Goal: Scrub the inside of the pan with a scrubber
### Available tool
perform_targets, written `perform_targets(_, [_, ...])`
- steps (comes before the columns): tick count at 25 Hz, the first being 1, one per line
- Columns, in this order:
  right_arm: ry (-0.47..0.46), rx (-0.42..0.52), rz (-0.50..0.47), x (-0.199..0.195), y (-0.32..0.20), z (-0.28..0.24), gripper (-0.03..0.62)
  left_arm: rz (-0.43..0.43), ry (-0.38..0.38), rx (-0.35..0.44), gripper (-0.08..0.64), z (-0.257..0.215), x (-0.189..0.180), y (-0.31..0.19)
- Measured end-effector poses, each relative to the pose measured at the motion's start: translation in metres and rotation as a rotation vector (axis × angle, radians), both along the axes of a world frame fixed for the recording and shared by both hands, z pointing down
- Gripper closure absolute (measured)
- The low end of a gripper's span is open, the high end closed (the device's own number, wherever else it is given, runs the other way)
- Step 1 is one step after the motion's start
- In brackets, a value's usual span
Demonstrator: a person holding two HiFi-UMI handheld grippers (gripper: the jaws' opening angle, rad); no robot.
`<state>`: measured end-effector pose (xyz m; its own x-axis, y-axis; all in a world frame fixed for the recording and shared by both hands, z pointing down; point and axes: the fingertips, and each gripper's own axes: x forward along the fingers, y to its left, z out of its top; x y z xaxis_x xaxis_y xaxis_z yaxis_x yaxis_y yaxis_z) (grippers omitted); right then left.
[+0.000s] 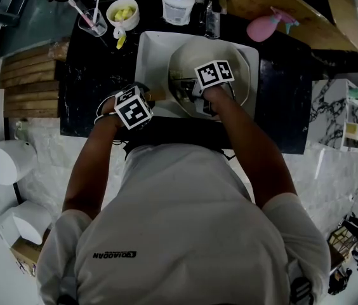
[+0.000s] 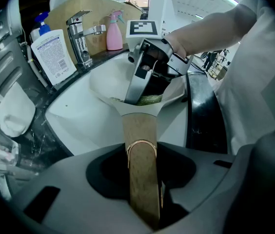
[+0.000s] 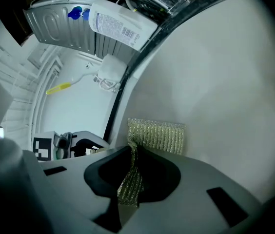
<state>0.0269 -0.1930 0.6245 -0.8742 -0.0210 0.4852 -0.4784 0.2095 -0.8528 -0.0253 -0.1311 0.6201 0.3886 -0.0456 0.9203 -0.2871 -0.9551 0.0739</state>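
Observation:
A white pan (image 1: 239,68) lies in the sink, its wooden handle (image 2: 140,130) pointing toward me. My left gripper (image 2: 142,179) is shut on that handle, at the sink's near left (image 1: 142,100). My right gripper (image 3: 130,179) is shut on a greenish-gold mesh scrubber (image 3: 157,135). The scrubber's free end lies flat against the pan's pale inner wall (image 3: 215,82). In the left gripper view the right gripper (image 2: 140,94) reaches down into the pan (image 2: 108,82), with the scrubber (image 2: 151,100) at its tips. In the head view the right gripper (image 1: 185,94) is over the pan's near left side.
The white sink (image 1: 150,62) is set in a dark counter. Behind it stand a chrome faucet (image 2: 81,38), a white soap bottle (image 2: 54,50) and a pink spray bottle (image 1: 265,25). A bowl of yellow pieces (image 1: 122,10) and a glass with brushes (image 1: 92,21) sit at the back left.

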Motion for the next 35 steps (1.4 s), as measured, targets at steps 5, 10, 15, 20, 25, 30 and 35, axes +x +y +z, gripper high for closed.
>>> perform_targets(5, [0.004, -0.010, -0.095, 0.004, 0.020, 0.001, 0.532, 0.003, 0.001, -0.006, 0.405, 0.001, 0.001, 0.003])
perform_targets(10, [0.003, -0.066, -0.201, 0.010, 0.039, 0.001, 0.532, -0.003, -0.006, -0.025, 0.405, 0.007, -0.003, 0.005])
perform_targets(15, [0.005, -0.161, -0.339, 0.026, 0.067, 0.004, 0.532, -0.002, -0.012, -0.021, 0.405, 0.007, -0.004, 0.004])
perform_targets(20, [0.029, -0.221, -0.466, 0.043, 0.087, 0.005, 0.532, -0.003, -0.012, -0.036, 0.405, 0.008, -0.003, 0.007])
perform_targets(25, [0.084, -0.232, -0.575, 0.055, 0.098, 0.006, 0.532, -0.004, -0.009, -0.027, 0.405, 0.005, -0.002, 0.005])
perform_targets(30, [0.125, -0.248, -0.665, 0.073, 0.108, 0.007, 0.533, -0.004, -0.010, -0.024, 0.405, 0.005, -0.002, 0.005])
perform_targets(35, [0.198, -0.261, -0.763, 0.094, 0.116, 0.008, 0.532, -0.001, -0.005, -0.018, 0.405, 0.002, 0.000, 0.003])
